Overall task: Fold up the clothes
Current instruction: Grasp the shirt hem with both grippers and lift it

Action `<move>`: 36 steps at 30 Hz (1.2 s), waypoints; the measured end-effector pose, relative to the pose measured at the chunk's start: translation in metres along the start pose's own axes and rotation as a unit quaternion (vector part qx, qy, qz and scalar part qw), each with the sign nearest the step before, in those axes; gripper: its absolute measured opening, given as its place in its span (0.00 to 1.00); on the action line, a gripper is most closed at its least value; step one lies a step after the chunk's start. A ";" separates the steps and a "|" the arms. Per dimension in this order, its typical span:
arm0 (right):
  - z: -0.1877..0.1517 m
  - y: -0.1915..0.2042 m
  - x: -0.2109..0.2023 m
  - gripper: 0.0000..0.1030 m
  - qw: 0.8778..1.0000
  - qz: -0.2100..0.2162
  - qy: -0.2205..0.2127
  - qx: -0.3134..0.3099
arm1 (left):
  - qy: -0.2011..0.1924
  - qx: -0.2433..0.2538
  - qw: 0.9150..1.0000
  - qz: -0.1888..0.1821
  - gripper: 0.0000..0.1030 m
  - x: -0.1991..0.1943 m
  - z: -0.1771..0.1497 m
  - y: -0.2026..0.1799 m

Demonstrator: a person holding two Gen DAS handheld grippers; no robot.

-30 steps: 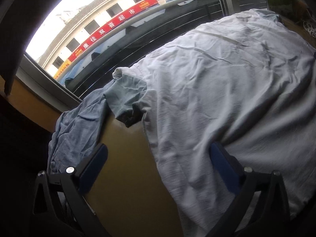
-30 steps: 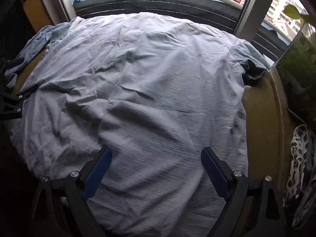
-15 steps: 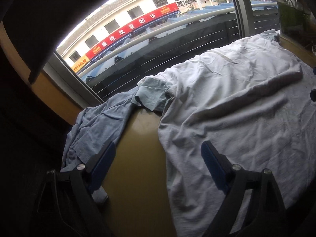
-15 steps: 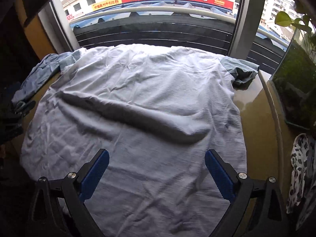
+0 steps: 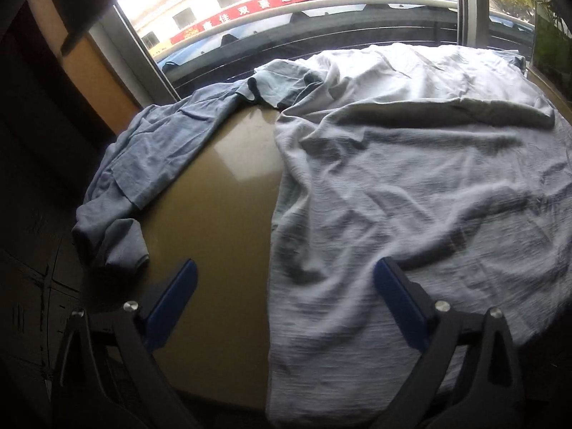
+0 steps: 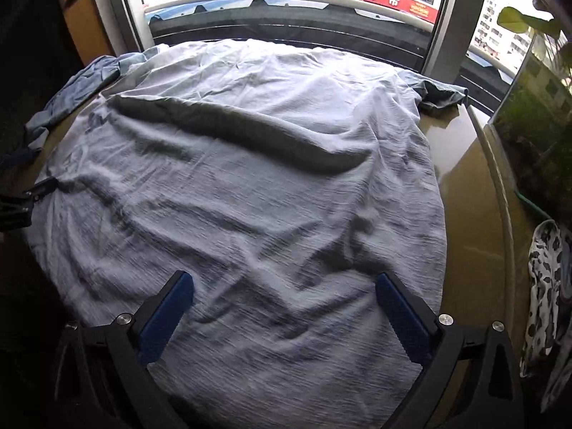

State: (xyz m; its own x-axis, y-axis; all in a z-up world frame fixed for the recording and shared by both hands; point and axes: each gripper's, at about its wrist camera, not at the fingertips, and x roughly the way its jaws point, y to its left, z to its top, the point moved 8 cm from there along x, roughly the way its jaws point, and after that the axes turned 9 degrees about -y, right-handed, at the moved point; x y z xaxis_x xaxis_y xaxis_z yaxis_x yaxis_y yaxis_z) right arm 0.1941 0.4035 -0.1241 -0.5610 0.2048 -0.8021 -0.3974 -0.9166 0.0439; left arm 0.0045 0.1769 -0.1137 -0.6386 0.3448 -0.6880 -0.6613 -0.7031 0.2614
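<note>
A wide window [image 6: 286, 18] fills the top of both views, with a railing and a red shop sign outside. Below it a glossy tan table [image 5: 221, 221] takes up the middle and bottom of each frame.

A pale grey shirt [image 6: 243, 186] lies spread open and wrinkled over most of the table, one long raised crease running across its upper middle. In the left wrist view its left sleeve [image 5: 275, 85] sits at upper centre, touching a second, blue-grey garment [image 5: 143, 164] bunched along the table's left edge. At the right edge of the right wrist view hangs a black-and-white patterned cloth [image 6: 543, 286].

No fold looks made yet, so the task seems near its start: the shirt is laid out, and smoothing and folding remain.

The left gripper [image 5: 286, 286], bottom centre, angles down with its jaws spread across the shirt's left edge; they have just been narrowing slightly and pinch nothing. The right gripper [image 6: 282, 296], bottom centre of its view, tilts down over the shirt's lower part, jaws wide and just opening, released.
</note>
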 end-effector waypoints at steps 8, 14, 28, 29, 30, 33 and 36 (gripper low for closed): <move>-0.067 0.024 -0.082 0.99 0.995 0.041 -0.084 -0.021 | -0.031 -0.079 0.993 -0.080 0.96 -0.076 -0.088 0.005; -0.136 -0.018 -0.096 0.99 0.996 0.027 -0.070 0.055 | 0.002 -0.098 0.990 -0.102 0.96 -0.058 -0.142 0.001; -0.148 -0.041 -0.054 0.99 0.994 -0.005 -0.046 0.098 | 0.009 -0.062 0.993 -0.104 0.68 -0.021 -0.132 -0.016; -0.148 -0.041 -0.050 0.87 0.994 0.001 -0.040 0.106 | 0.013 -0.062 0.993 -0.104 0.63 -0.020 -0.133 -0.016; -0.149 -0.042 -0.046 0.80 0.993 0.007 -0.033 0.116 | 0.017 -0.062 0.992 -0.104 0.38 -0.020 -0.134 -0.015; -0.159 -0.041 -0.034 0.12 0.988 0.042 0.001 0.147 | 0.026 -0.085 0.988 -0.126 0.04 -0.020 -0.139 -0.015; -0.162 -0.038 -0.038 0.05 0.989 0.044 0.001 0.138 | 0.008 -0.100 0.985 -0.142 0.03 -0.032 -0.137 -0.016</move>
State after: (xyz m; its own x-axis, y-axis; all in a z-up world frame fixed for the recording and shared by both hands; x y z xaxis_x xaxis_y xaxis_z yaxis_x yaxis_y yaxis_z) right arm 0.3478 0.3748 -0.1915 -0.6012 0.1275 -0.7889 -0.5309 -0.8016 0.2750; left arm 0.0895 0.0918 -0.1886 -0.4315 0.5370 -0.7249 -0.7210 -0.6883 -0.0806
